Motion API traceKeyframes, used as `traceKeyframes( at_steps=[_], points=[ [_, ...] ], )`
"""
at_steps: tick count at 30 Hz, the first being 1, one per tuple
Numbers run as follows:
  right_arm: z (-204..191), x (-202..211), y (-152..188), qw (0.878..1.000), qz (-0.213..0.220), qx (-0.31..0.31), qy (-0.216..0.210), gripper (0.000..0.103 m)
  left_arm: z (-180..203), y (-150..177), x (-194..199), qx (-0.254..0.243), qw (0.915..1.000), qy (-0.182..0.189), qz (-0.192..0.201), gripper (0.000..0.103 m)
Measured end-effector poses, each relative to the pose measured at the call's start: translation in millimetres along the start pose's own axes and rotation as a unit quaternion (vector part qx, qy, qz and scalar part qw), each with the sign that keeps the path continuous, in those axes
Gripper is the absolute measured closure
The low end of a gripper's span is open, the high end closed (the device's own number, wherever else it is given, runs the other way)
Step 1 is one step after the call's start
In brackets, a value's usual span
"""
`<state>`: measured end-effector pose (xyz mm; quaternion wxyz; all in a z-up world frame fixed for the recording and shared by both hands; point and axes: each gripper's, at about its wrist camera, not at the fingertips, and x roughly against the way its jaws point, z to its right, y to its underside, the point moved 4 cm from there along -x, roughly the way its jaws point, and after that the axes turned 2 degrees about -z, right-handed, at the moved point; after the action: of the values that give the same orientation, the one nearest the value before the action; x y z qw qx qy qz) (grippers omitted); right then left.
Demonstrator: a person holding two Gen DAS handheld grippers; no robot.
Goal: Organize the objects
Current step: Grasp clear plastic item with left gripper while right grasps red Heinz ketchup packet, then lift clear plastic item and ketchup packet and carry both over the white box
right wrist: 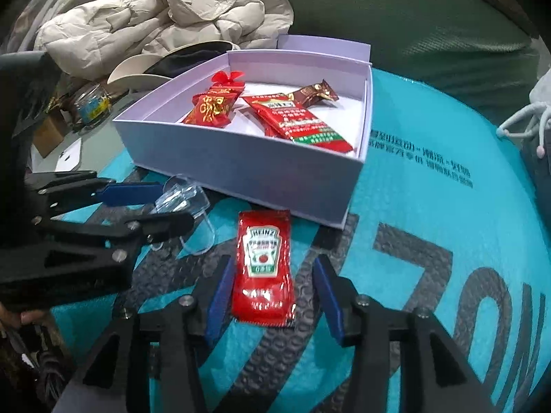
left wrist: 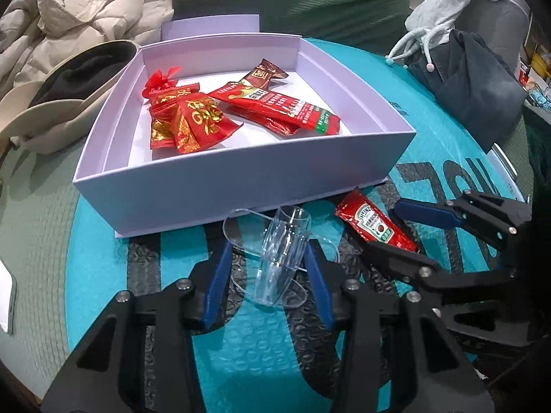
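A lavender box [left wrist: 241, 186] is set on a teal bubble mailer [left wrist: 241, 361], which in turn lies on a green ribbed surface; whether that is a table or a sofa cannot be told. Several red snack packets [left wrist: 275, 110] and a brown candy [left wrist: 263, 74] are already gathered inside the box, so it is judged to be the collecting place. Two things are left outside it, just in front of its near wall: a clear plastic scoop [left wrist: 282, 258] and a Heinz ketchup sachet [right wrist: 263, 265].

The left gripper [left wrist: 268, 275] is held low and nearly level over the mailer, pointed toward the box, with its jaws spread to either side of the scoop's body. The blue pads [left wrist: 218, 275] seem close to the plastic, but contact is not shown. The scoop is lying tilted, its bowl toward the camera.

The right gripper [right wrist: 272, 292] is brought in from the other side, also low and angled forward, with its jaws spread around the lower half of the sachet, which lies flat on the mailer. No pinch is made yet.

Both grippers are judged to be lined up for closing, so that each item can be lifted over the near wall into the box. The thin sachet may be hard to catch when flat
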<state>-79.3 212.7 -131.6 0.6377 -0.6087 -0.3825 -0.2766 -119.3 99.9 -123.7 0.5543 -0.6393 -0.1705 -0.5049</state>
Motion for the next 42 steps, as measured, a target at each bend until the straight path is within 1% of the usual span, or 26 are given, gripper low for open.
traceKeyframes(
  at_steps=[1, 2, 3, 5, 7, 9, 11, 14, 19, 21, 24, 28, 32, 36, 37, 39, 41, 42],
  points=[
    [-1, -1, 0, 1.0, -0.001, 0.004, 0.005, 0.055, 0, 1, 1, 0.001, 1.0, 0.001, 0.0, 0.063],
    [-1, -1, 0, 1.0, -0.001, 0.007, 0.013, 0.068, 0, 2, 2, 0.002, 1.0, -0.001, -0.002, 0.063],
    [-1, 0, 1, 1.0, 0.0, 0.006, 0.013, 0.075, -1, 3, 3, 0.003, 1.0, -0.002, -0.003, 0.063],
    [-2, 1, 1, 1.0, -0.004, 0.004, 0.005, 0.075, -2, 7, 6, 0.006, 1.0, -0.002, -0.007, 0.065],
    [-7, 2, 4, 1.0, -0.007, 0.019, -0.005, 0.075, -4, 11, 9, 0.014, 0.9999, 0.001, -0.01, 0.067],
    [-17, 5, 7, 0.999, -0.008, 0.036, -0.029, 0.075, -9, 17, 13, 0.025, 0.9996, 0.008, -0.014, 0.067],
    [-28, 7, 12, 0.997, -0.009, 0.057, -0.046, 0.075, -14, 22, 18, 0.033, 0.9993, 0.007, -0.017, 0.067],
    [-43, 8, 15, 0.995, -0.009, 0.082, -0.055, 0.075, -22, 27, 24, 0.047, 0.9987, 0.006, -0.017, 0.067],
    [-45, 9, 16, 0.995, -0.016, 0.08, -0.065, 0.074, -28, 29, 27, 0.067, 0.9975, 0.015, -0.016, 0.067],
    [-44, 10, 16, 0.995, -0.017, 0.079, -0.066, 0.073, -29, 28, 28, 0.069, 0.9975, 0.011, -0.01, 0.067],
    [-44, 10, 16, 0.995, -0.016, 0.082, -0.06, 0.071, -26, 27, 32, 0.058, 0.9983, 0.01, 0.005, 0.066],
    [-44, 9, 15, 0.995, -0.018, 0.087, -0.05, 0.069, -20, 24, 31, 0.039, 0.9991, 0.012, 0.01, 0.06],
    [-42, 8, 14, 0.995, -0.018, 0.088, -0.048, 0.062, -15, 19, 27, 0.027, 0.9995, 0.014, 0.014, 0.06],
    [-40, 6, 13, 0.995, -0.017, 0.086, -0.053, 0.058, -10, 16, 26, 0.013, 0.9995, 0.024, 0.018, 0.06],
    [-41, 6, 13, 0.995, -0.017, 0.087, -0.053, 0.057, -8, 15, 25, 0.007, 0.9995, 0.025, 0.018, 0.06],
    [-42, 5, 12, 0.995, -0.016, 0.085, -0.053, 0.055, -5, 15, 24, -0.004, 0.9994, 0.028, 0.02, 0.066],
    [-42, 5, 12, 0.995, -0.015, 0.085, -0.051, 0.054, -1, 15, 21, -0.019, 0.9994, 0.018, 0.022, 0.079],
    [-43, 5, 13, 0.995, -0.014, 0.086, -0.049, 0.055, 0, 15, 19, -0.025, 0.9994, 0.011, 0.02, 0.079]
  ],
)
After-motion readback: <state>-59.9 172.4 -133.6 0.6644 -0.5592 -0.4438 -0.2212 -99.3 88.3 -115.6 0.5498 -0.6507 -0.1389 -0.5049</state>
